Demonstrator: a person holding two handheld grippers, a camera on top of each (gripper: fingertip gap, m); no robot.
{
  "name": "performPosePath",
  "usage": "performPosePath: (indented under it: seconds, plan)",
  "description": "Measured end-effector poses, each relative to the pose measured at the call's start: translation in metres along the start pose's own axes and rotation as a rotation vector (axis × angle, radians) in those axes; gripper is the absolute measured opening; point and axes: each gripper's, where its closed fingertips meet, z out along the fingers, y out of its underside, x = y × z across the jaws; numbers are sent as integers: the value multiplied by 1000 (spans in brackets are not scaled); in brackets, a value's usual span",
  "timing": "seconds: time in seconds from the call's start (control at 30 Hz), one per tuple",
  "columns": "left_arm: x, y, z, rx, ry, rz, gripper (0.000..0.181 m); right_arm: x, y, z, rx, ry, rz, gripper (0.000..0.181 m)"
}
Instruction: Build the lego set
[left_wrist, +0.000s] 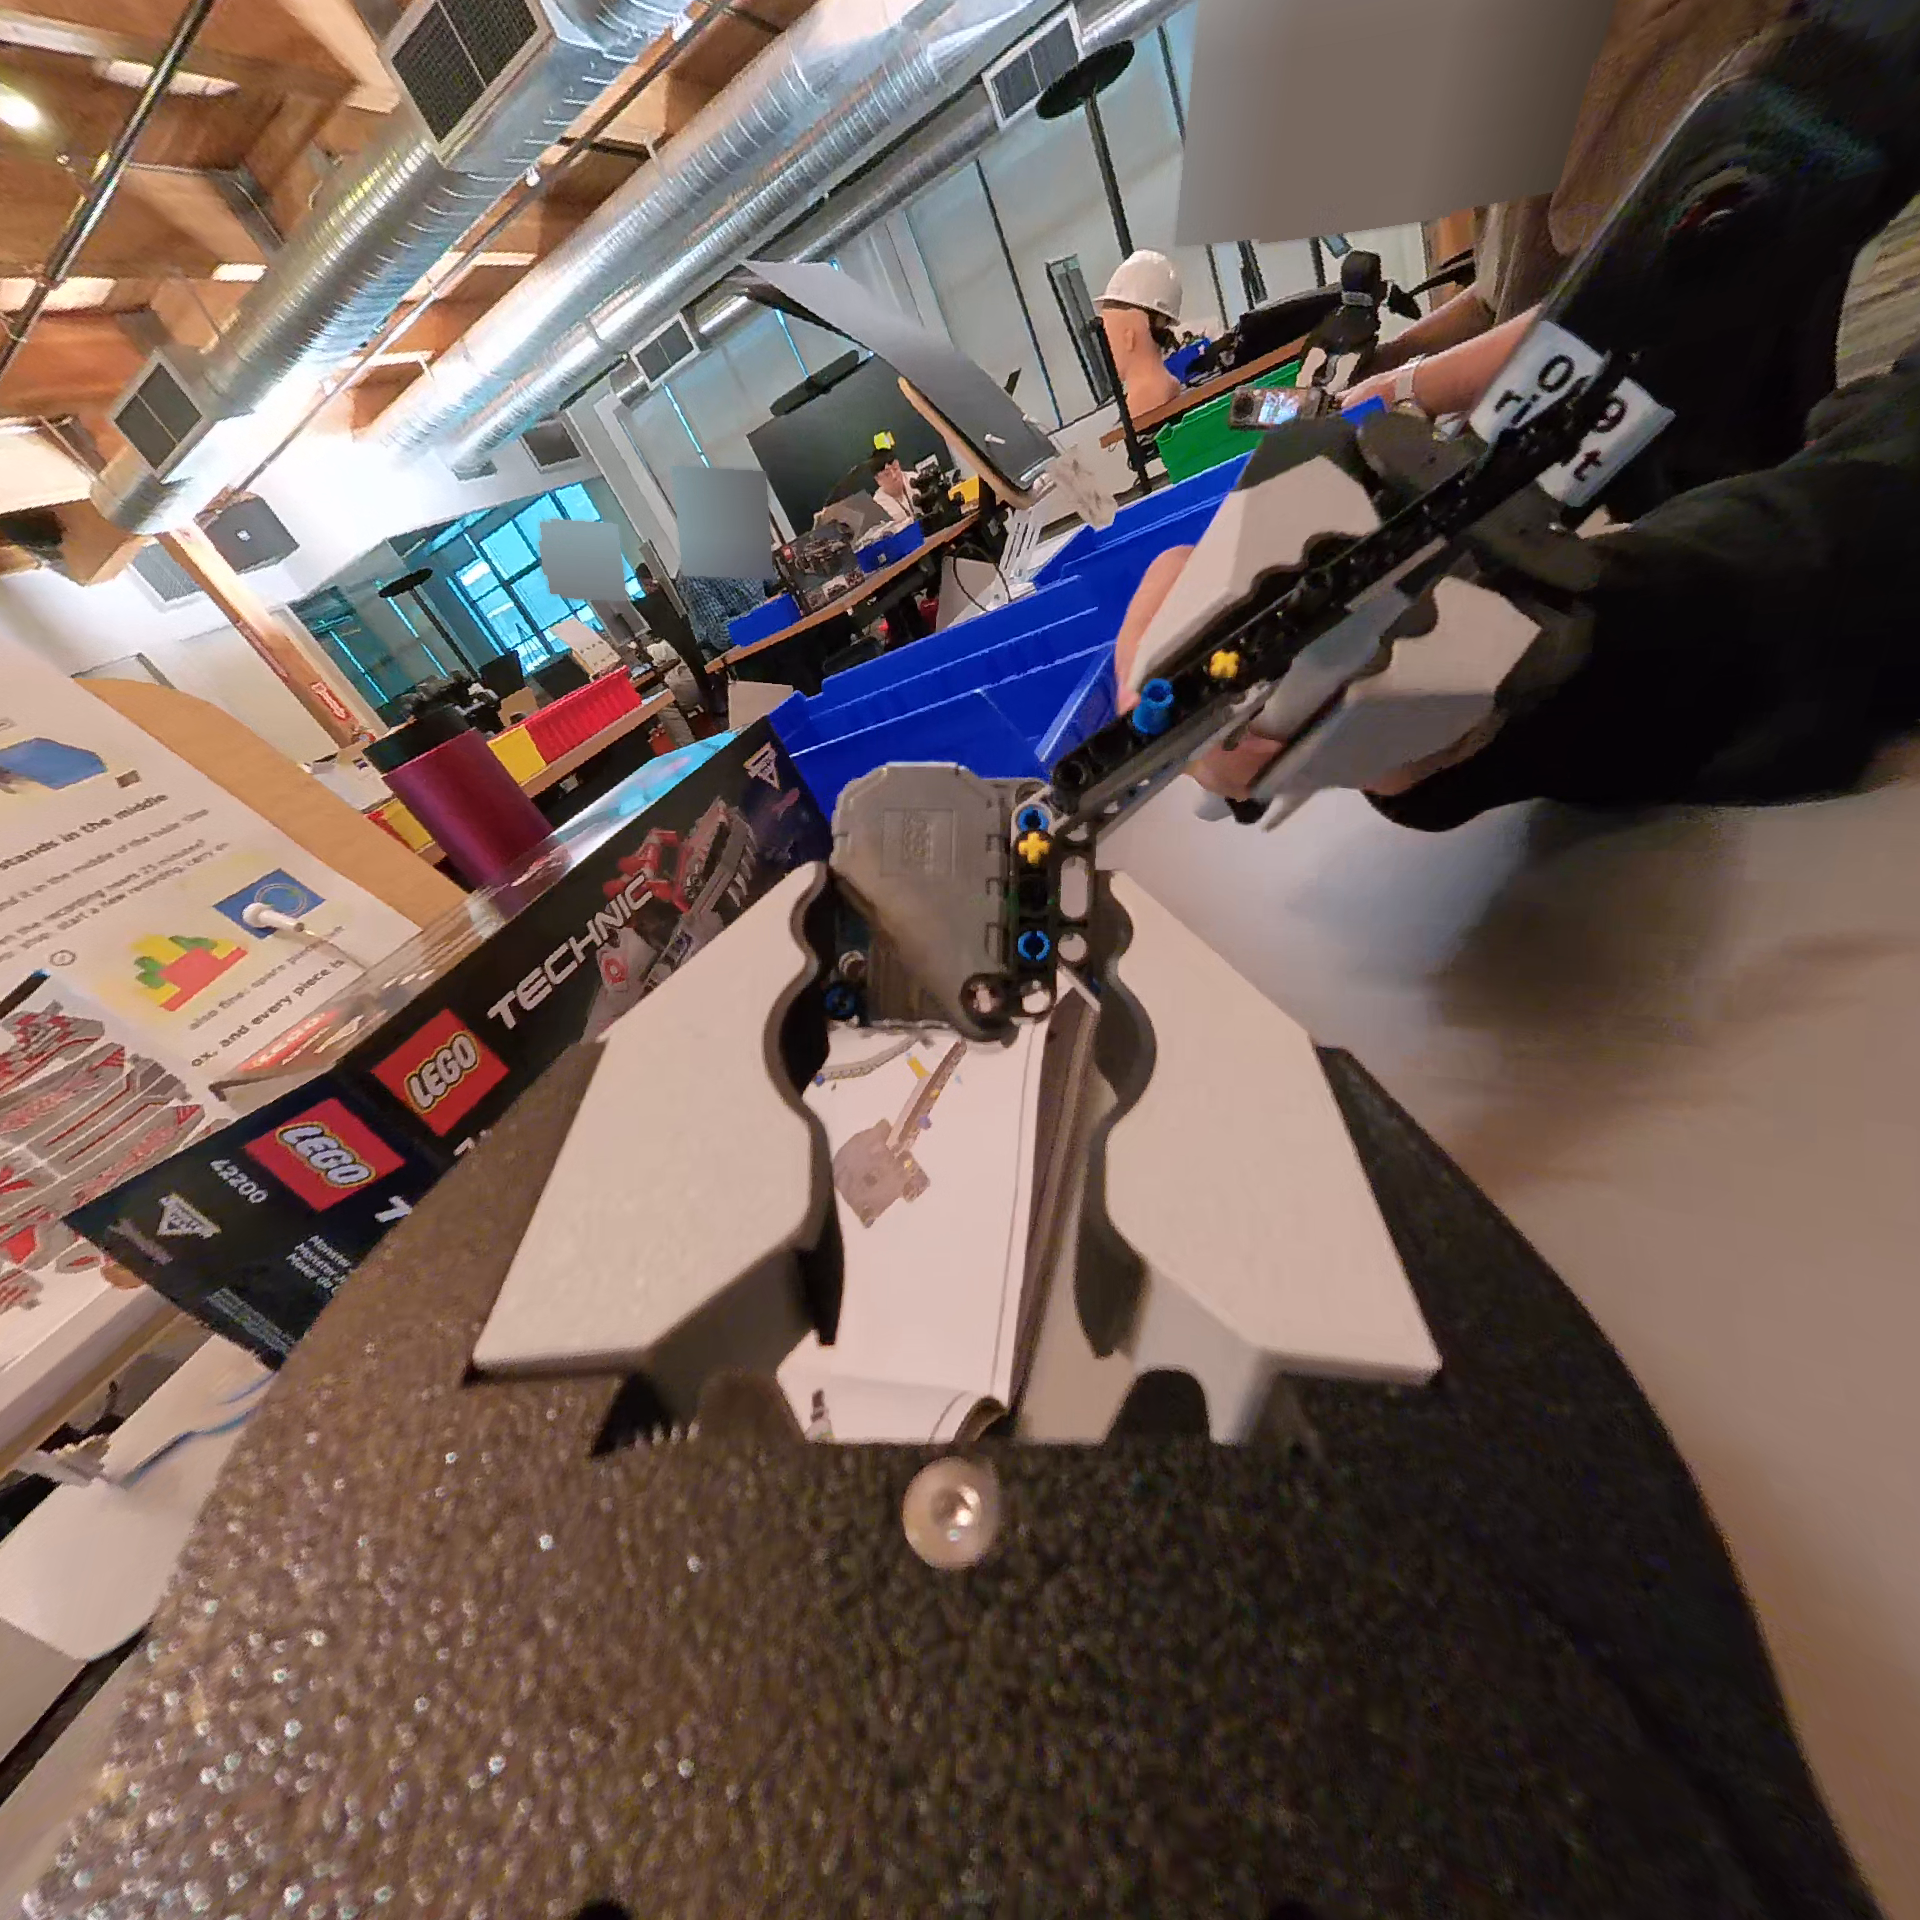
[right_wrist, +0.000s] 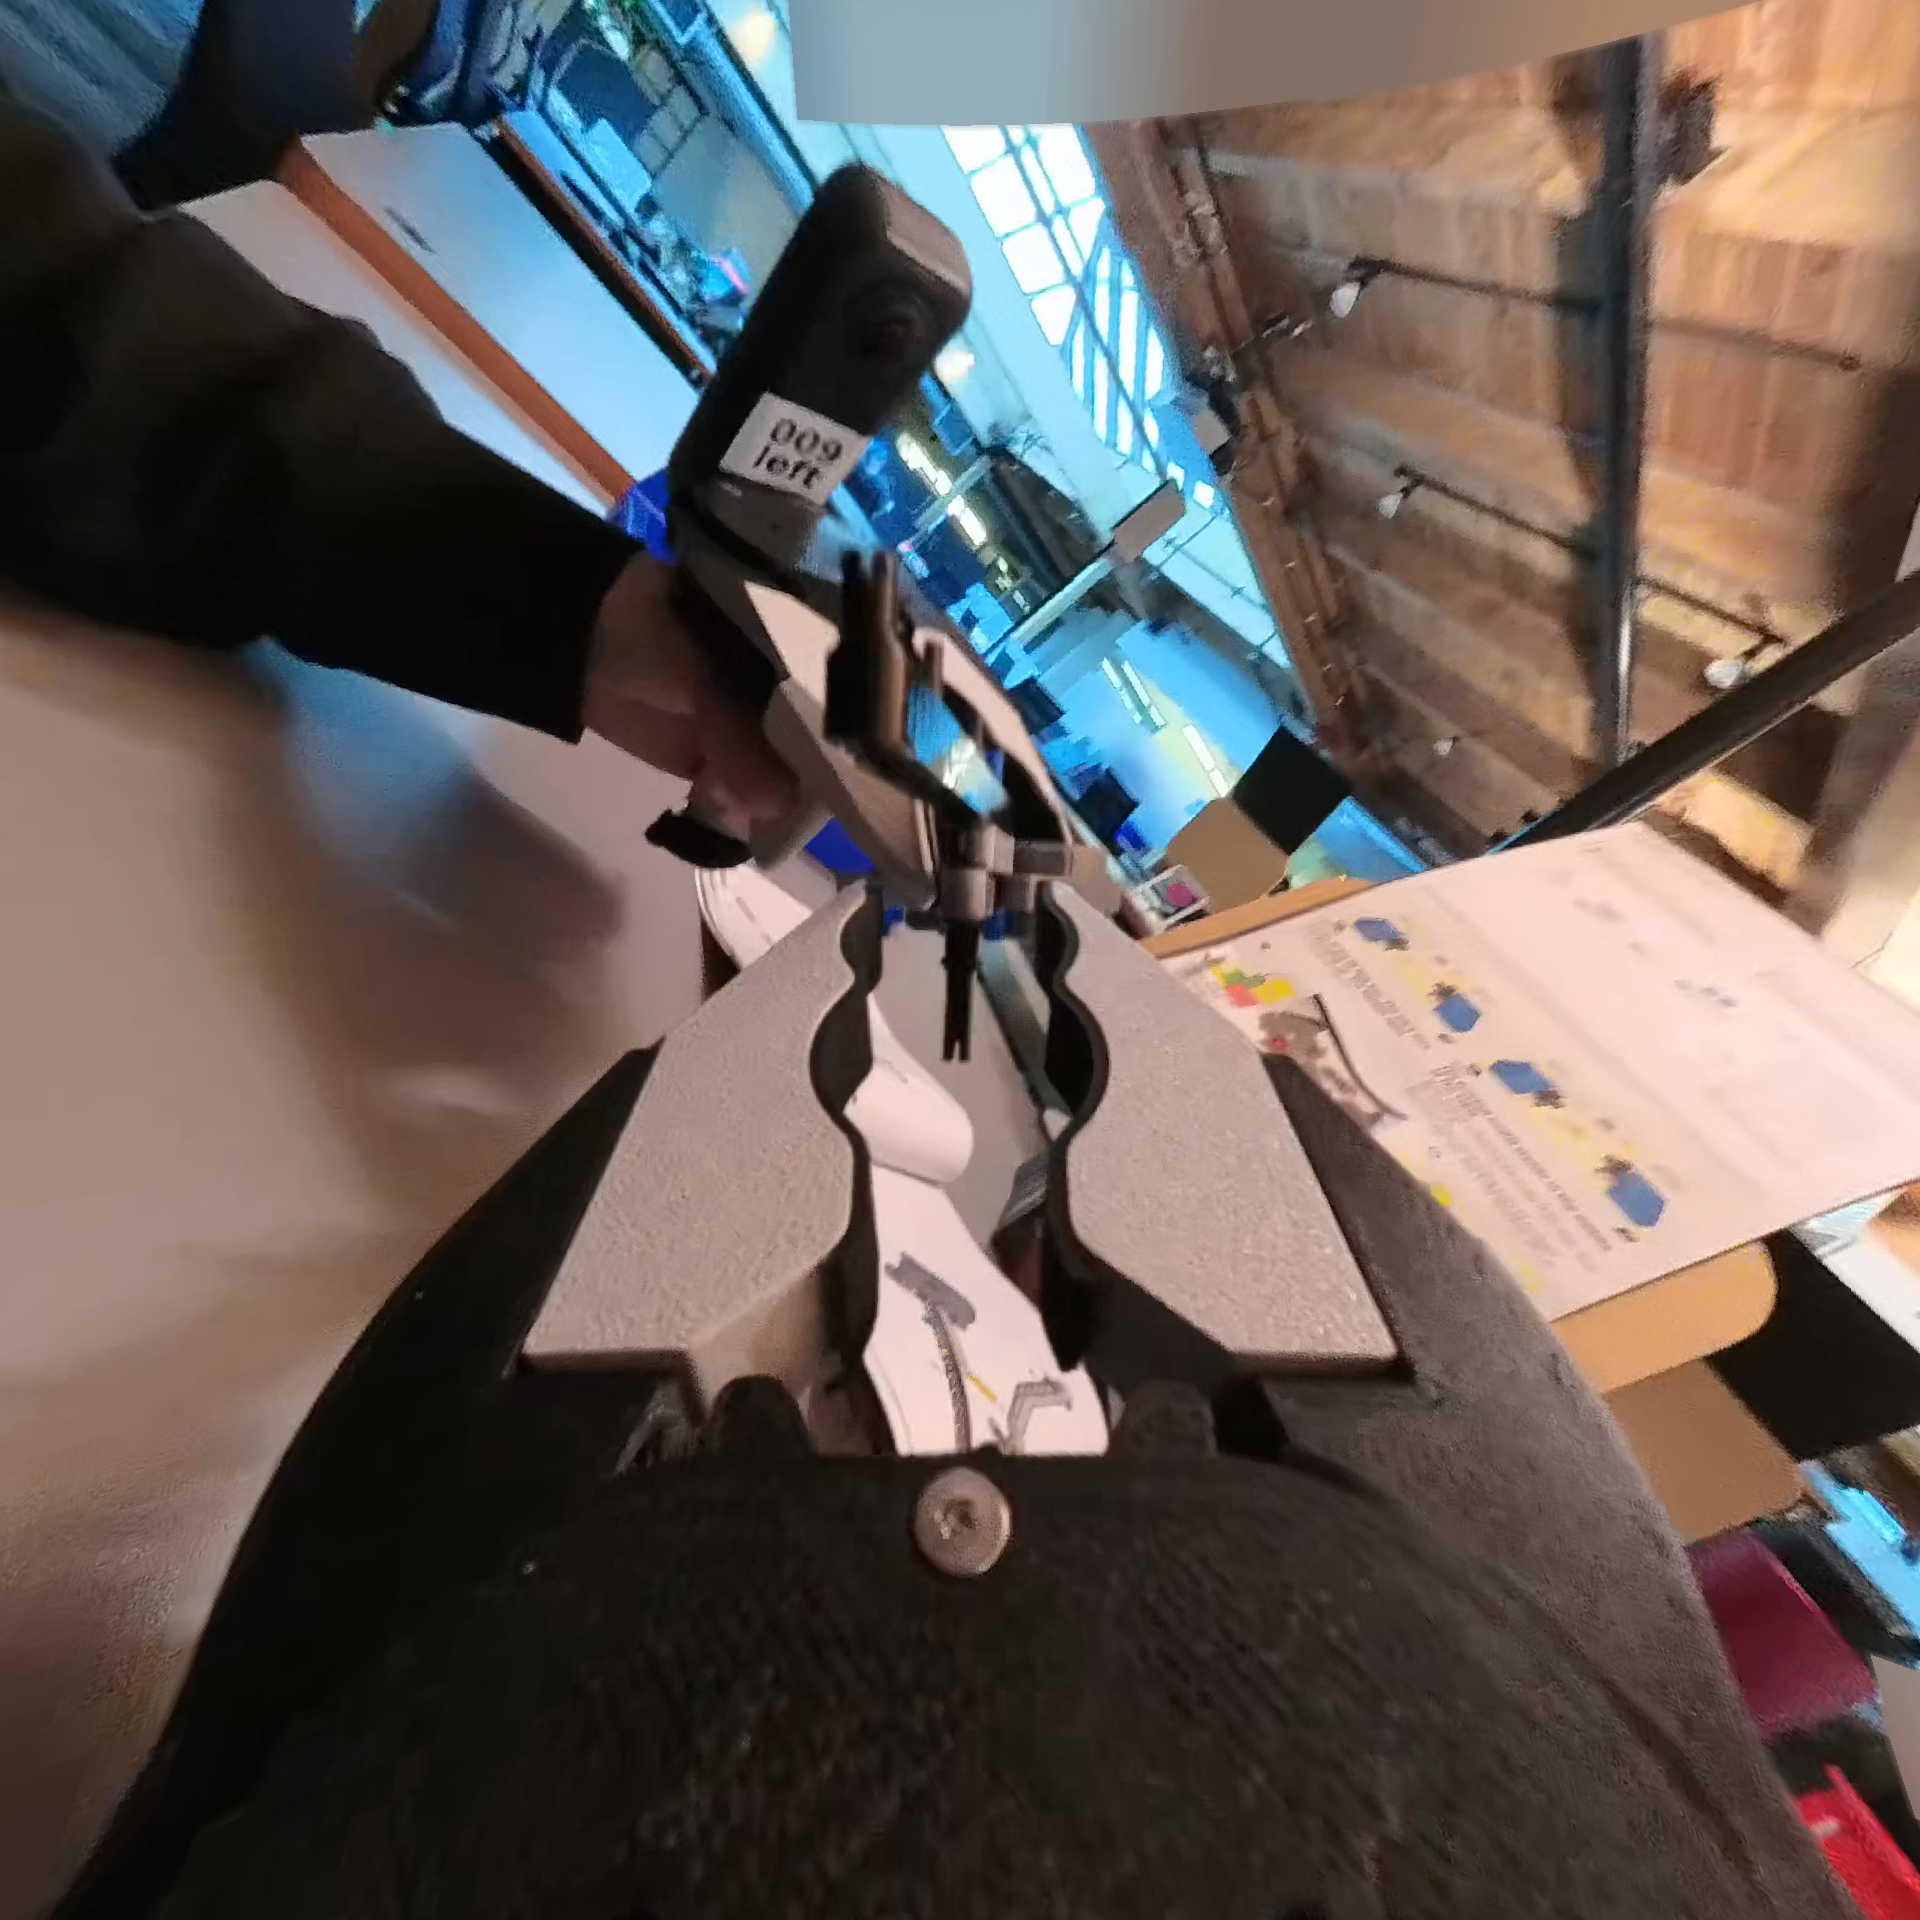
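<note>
Busy open workshop, pale worktop (left_wrist: 1558, 1091). Left hand-held gripper (left_wrist: 951, 935) is clamped on the grey Lego motor block (left_wrist: 920, 883) above the open instruction booklet (left_wrist: 935, 1195); right hand-held gripper (left_wrist: 1320, 634) pinches a long black Technic beam (left_wrist: 1278, 634), its end touching the block's black pin frame (left_wrist: 1039, 894). Joining step, I'd say; next needs holes lined up with pins, then pressing.
</note>
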Motion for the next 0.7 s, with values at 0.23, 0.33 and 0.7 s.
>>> performPosePath:
  seconds: [0.23, 0.33, 0.7]
  plan:
    - [0, 4, 4, 5, -4, -46, 47, 5, -5, 0, -3, 55, -83, 5]
    - [-4, 8, 5, -13, -28, -57, 47, 8, 5, 0, -41, 70, -68, 6]
    - [-7, 27, 11, -110, -37, -181, 46, 8, 26, 2, -82, 55, 90, 6]
